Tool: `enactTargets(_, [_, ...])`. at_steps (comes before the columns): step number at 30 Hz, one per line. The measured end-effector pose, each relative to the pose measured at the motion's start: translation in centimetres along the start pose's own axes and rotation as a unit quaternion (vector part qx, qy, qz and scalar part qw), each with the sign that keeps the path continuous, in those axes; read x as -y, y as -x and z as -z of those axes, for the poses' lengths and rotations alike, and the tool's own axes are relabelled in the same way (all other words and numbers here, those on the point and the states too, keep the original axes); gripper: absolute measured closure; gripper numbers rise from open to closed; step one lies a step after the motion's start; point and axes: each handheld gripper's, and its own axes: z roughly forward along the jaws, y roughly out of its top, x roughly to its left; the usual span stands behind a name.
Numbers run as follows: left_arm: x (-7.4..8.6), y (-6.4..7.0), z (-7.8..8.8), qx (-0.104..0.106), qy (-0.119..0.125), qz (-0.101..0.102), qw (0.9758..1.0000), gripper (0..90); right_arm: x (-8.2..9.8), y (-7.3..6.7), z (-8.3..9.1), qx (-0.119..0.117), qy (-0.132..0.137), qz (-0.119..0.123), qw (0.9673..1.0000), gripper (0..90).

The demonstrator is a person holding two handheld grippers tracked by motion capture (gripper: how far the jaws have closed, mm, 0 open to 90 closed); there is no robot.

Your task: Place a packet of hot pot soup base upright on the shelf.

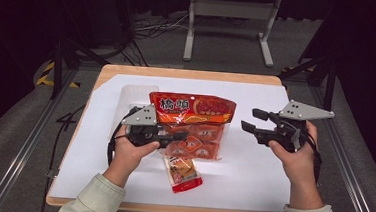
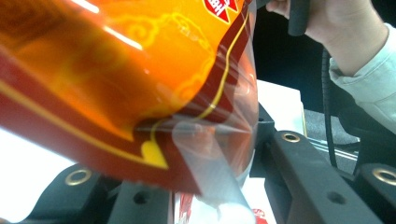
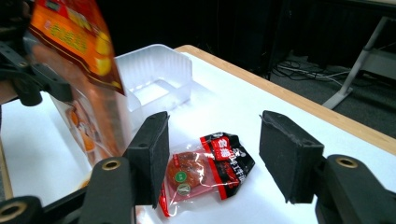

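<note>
A large orange-red snack bag stands tilted over the white sheet, with several small packets inside its clear lower half. My left gripper is shut on that lower part from the left. In the left gripper view the bag's film is pinched between the jaws of the left gripper. A small red and black snack packet lies flat on the sheet in front of the bag. My right gripper hovers to the right of the bag, open, with nothing between its pads. In the right gripper view, the right gripper looks past its pads at the packet lying farther off.
A clear plastic tray sits behind and to the left of the bag, and the tray looks empty in the right gripper view. The white sheet covers the wooden table. A metal stand and cables lie on the floor beyond.
</note>
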Motion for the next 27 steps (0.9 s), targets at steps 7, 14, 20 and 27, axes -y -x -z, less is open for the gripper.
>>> enactTargets(7, [-1.4,0.3,1.3,-0.001,0.016,-0.011,0.9998,70.7,0.8,1.2,-0.4,0.007,-0.007,-0.017,0.9998,43.7])
enactTargets(14, [-3.5,-0.6,2.1,-0.022,0.007,-0.023,0.9995,70.7,1.1,1.6,-0.8,0.007,-0.012,-0.025,0.9996,44.6])
enactTargets(20, [-4.7,-1.6,2.2,-0.034,0.005,-0.021,0.9992,70.7,1.6,2.1,-0.9,0.009,-0.016,-0.030,0.9994,44.5])
enactTargets(27, [-5.7,-2.8,2.4,-0.058,-0.001,-0.024,0.9980,70.8,2.4,2.9,-1.1,0.015,-0.025,-0.043,0.9986,44.6])
